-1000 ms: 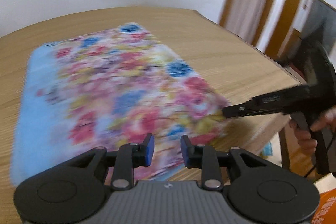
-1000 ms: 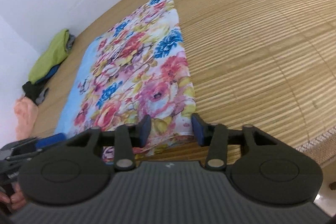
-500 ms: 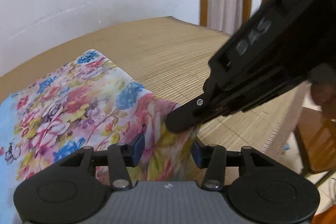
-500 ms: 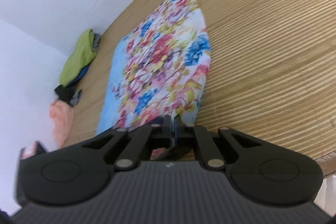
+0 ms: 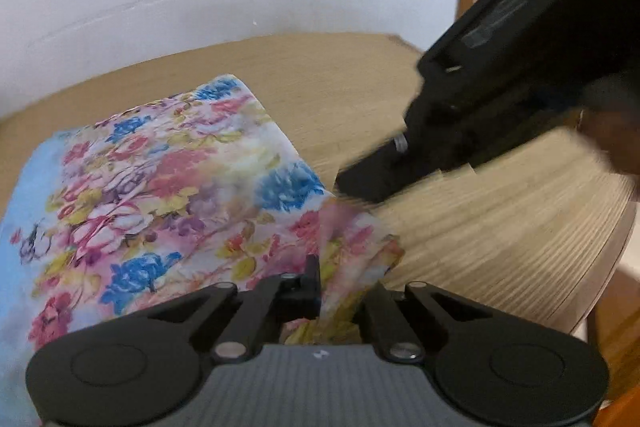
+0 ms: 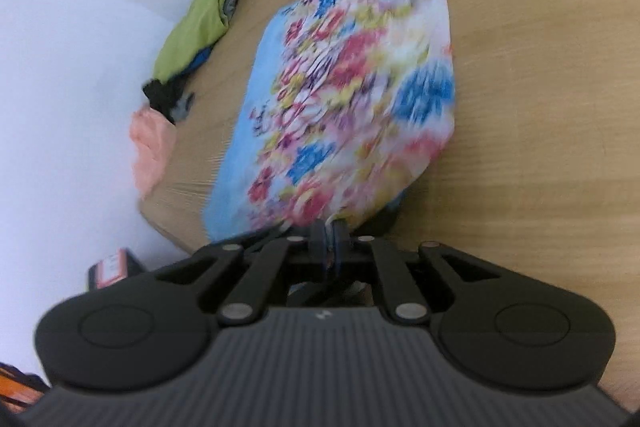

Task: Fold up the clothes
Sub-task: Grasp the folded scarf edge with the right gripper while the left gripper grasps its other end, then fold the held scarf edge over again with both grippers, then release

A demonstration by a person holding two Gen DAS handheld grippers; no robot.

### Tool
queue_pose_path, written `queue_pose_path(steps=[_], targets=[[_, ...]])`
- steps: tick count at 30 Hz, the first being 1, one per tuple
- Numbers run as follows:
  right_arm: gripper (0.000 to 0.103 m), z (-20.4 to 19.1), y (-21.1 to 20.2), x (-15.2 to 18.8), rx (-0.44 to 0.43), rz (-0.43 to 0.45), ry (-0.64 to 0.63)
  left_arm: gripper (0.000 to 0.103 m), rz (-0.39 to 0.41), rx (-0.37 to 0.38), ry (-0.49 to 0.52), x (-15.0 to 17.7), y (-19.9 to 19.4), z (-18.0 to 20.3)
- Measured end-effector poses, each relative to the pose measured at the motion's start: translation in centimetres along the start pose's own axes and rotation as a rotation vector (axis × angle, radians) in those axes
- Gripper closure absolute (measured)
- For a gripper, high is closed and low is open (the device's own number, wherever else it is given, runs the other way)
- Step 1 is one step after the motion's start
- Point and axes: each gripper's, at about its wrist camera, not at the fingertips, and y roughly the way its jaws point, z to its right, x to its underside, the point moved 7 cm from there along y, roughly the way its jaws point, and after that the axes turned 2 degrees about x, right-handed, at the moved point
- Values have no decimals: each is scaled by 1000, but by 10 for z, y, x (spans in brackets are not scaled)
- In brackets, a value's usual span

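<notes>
1. The floral garment (image 5: 172, 187) lies spread flat on the woven mat surface (image 5: 500, 247), a folded rectangle filling the left and middle of the left wrist view. Its near right corner is lifted off the mat at about 6 o'clock.
2. The left gripper (image 5: 340, 291) has that raised corner between its fingers. The left finger presses the cloth, but the fabric hides the right one, so I cannot tell whether the grip is truly closed.
3. The right gripper (image 6: 329, 241) is pinched tight on the near edge of the same garment, its blue pads meeting with a sliver of cloth between them.
4. Handling, as a judgement: the fabric looks thin, light and limp, and it tents and creases where it is lifted. It should drape freely and slide a little on the ribbed mat, so corners and hems are the sensible holds. It is not fragile, but a small bite could slip out.
5. The print is busy with pink, blue and yellow flowers on pale ground, and a plain sky-blue band runs along the side at 9 o'clock.
6. The mat is tan with fine parallel ribs. In the right wrist view a clothes pile (image 6: 192, 39) of green, dark and peach pieces sits well apart at 10 o'clock, by the white wall.
</notes>
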Motion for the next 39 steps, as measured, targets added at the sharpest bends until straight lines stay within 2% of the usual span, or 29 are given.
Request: queue_pose_path(steps=[1, 2, 4, 7, 10, 13, 15, 16, 18, 19, 21, 25, 30, 34, 39], targets=[[73, 8, -3, -14, 51, 46, -9, 102, 6, -2, -23, -3, -2, -2], [49, 20, 0, -31, 84, 91, -18, 102, 11, -4, -47, -5, -3, -3], [31, 44, 8, -67, 141, 180, -36, 102, 21, -9, -95, -10, -7, -7], [31, 81, 46, -129, 206, 207, -30, 102, 13, -45, -215, -12, -8, -19], [32, 98, 89, -190, 176, 197, -11, 102, 13, -88, -339, -13, -11, -30], [33, 100, 119, -235, 178, 224, -52, 102, 26, -126, -395, -14, -20, -32], [33, 93, 135, -251, 186, 219, -115, 102, 32, -154, -405, -17, -23, -31], [37, 89, 142, -257, 193, 216, -158, 102, 41, -160, -412, -18, -26, -32], [82, 78, 156, -257, 209, 182, -262, 102, 58, -174, -425, -21, -31, -34], [100, 75, 159, -256, 213, 170, -279, 102, 67, -180, -431, -23, -34, -35], [100, 71, 160, -255, 210, 181, -280, 102, 84, -194, -444, -26, -40, -37], [100, 58, 142, -272, 127, 261, -183, 102, 139, -229, -493, -27, -62, -54], [100, -14, 152, -287, 59, 278, -234, 102, 199, -275, -569, -14, -96, -98], [100, -85, 180, -282, 50, 273, -329, 102, 218, -301, -632, 6, -116, -143], [100, -160, 250, -268, 86, 235, -438, 102, 223, -329, -706, 33, -133, -198]])
